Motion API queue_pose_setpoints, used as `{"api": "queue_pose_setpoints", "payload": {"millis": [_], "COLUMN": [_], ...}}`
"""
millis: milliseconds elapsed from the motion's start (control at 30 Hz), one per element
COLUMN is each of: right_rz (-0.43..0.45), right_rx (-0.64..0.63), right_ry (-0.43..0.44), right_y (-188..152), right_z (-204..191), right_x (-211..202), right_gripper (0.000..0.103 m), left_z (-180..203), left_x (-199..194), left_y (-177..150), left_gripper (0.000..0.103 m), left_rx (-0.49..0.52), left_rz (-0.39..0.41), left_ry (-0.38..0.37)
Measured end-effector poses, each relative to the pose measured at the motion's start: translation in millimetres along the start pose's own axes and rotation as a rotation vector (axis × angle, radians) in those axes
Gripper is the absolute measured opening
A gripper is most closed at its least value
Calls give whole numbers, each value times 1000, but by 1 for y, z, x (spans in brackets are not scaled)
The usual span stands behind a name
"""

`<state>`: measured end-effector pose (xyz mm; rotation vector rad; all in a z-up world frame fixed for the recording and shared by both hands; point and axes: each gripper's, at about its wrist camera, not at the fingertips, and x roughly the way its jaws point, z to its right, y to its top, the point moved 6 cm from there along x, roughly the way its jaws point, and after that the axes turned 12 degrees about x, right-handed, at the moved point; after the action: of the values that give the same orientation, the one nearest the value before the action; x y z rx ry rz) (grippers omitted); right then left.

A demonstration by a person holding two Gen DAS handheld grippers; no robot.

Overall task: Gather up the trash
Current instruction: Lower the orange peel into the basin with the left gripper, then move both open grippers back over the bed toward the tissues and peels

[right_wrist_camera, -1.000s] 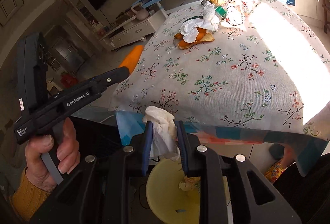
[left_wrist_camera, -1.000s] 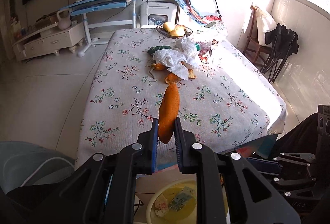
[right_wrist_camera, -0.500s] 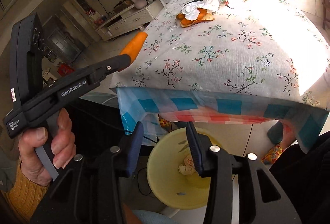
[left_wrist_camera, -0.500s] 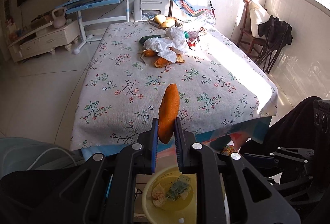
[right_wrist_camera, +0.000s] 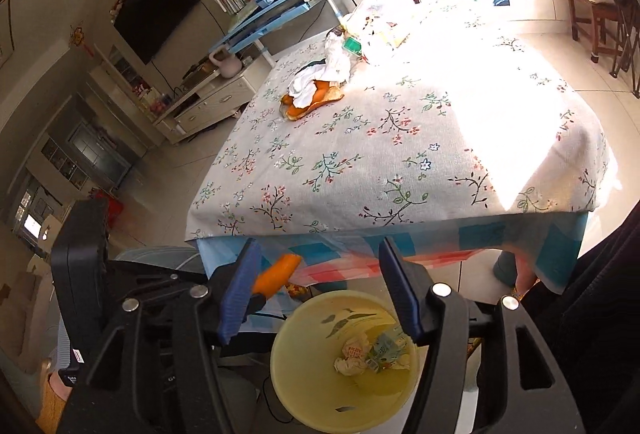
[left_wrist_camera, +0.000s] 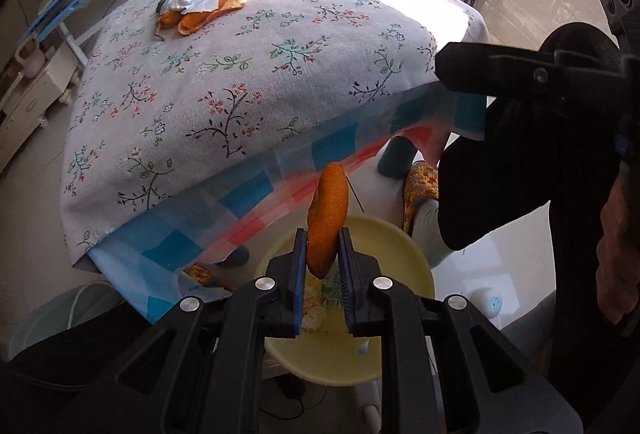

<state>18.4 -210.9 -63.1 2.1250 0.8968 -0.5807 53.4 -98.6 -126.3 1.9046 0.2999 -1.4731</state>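
Left gripper (left_wrist_camera: 323, 266) is pinching orange peel (left_wrist_camera: 327, 220) above yellow bin (left_wrist_camera: 416, 266), should release centered over it; right gripper (right_wrist_camera: 320, 290) is hanging wide open, empty.

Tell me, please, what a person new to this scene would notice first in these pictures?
First the orange peel, pinched upright in the left tongs directly above the yellow trash bin. Then the right tongs, wide open and empty over the same bin, and the leftover heap of peels and tissues far across the floral tablecloth.
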Motion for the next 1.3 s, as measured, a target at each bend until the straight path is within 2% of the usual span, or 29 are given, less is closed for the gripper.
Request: {"api": "queue_pose_setpoints", "payload": {"millis": [100, 133, 200, 267, 367, 433, 567, 733, 900, 1133, 1300], "right_rz": [-5, -6, -6, -2, 1, 5, 8, 10, 12, 24, 42], "right_rx": [27, 32, 39, 44, 55, 64, 68, 45, 9, -44, -125], "right_ry": [-2, -2, -2, -3, -4, -5, -11, -21, -33, -43, -36], "right_y": [0, 0, 1, 1, 0, 1, 1, -1, -3, -5, -1], "right_z": [3, 4, 4, 6, 8, 10, 12, 8, 3, -7, -26], "right_x": [2, 2, 2, 0, -1, -2, -2, -2, -1, -3, -1], "right_gripper": [61, 61, 62, 63, 65, 65, 65, 66, 68, 68, 68], "left_z": [27, 33, 41, 39, 26, 13, -20, -52, -67, -87, -104], "left_x": [15, 18, 21, 18, 10, 2, -19, -39, -49, -59, -66], "left_y": [-10, -13, -15, -15, -11, -6, 4, 6, 3, -2, -6], "left_gripper": [16, 19, 30, 48, 53, 55, 63, 68, 70, 70, 73], "left_rx": [104, 136, 175, 170, 105, 44, -115, -284, -371, -465, -551], "left_rz": [-86, -104, -123, -108, -69, -22, 90, 200, 269, 326, 379], "left_ry": [-52, -50, -34, -17, -19, 9, 41, 40, 48, 76, 97]}}
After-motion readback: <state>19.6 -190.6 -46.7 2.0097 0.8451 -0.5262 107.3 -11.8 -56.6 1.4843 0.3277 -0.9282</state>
